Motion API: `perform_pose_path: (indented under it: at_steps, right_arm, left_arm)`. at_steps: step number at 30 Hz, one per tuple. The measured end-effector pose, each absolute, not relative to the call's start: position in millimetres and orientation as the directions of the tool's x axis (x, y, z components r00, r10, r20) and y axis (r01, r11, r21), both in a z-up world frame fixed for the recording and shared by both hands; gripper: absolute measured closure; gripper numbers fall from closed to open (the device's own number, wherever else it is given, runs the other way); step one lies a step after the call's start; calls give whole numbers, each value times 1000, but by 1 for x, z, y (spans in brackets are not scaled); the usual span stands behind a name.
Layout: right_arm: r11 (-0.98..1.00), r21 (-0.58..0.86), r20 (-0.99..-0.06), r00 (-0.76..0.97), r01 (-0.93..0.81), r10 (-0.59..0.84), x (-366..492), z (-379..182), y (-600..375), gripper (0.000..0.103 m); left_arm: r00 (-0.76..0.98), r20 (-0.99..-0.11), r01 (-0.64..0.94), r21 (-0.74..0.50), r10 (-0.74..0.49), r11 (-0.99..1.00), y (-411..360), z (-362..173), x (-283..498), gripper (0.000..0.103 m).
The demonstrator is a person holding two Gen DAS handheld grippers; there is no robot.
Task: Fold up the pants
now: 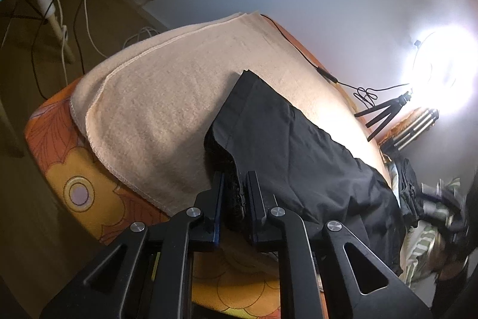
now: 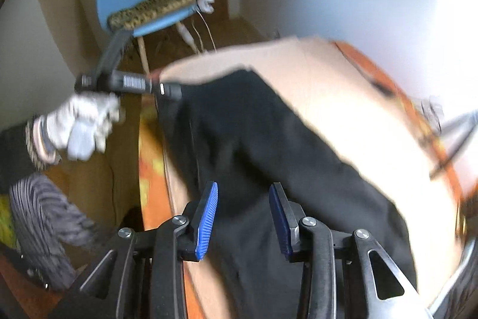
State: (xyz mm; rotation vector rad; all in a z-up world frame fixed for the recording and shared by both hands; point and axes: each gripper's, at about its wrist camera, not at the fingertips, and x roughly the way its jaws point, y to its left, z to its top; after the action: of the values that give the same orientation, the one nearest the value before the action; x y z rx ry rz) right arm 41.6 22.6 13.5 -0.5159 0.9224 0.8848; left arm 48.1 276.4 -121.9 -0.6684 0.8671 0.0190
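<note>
One edge of the pants (image 1: pixel 286 145), lying on the towel (image 1: pixel 167 97), is pinched in the left hand-held gripper (image 1: pixel 234 199); the right hand-held gripper (image 2: pixel 243 217) hovers open, empty. Thin bite could slip mid-fold.

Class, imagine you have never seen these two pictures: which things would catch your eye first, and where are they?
The black pants lie across a beige towel on an orange flowered surface. The left gripper has its jaws shut on the pants' edge, while the right gripper hangs open above them. A glaring ring light blazes at the far right.
</note>
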Motion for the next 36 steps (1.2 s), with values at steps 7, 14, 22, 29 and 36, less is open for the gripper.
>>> perform_pose_path:
  at_steps: [7,14,22,29,36]
  right_arm:
    - [435,-49,-847,269,-899,459,109,-16,119,72]
    - [435,-52,-883,245,-899,400,170,-83,160,71]
    - [464,-22,-891,228,-885,393,193,-107,152,76]
    - [446,-87,-876,282,-891,391,173,-102,145,103]
    - [486,-70,-868,293,-871,401,184,-96,133,68]
  left_arm:
    - [657,-711,-267,-531,-251,805,275,-123,49,91]
    - [654,-713,-248,-519,-254,818,272,-124,54,91]
    - [656,-711,-241,-515,-252,823,274,-124,54,91]
    - [657,-712,-250,-515,-247,820,276,-123,55,91]
    - [657,-714,-249,-510,-244,823,275,-123,54,91]
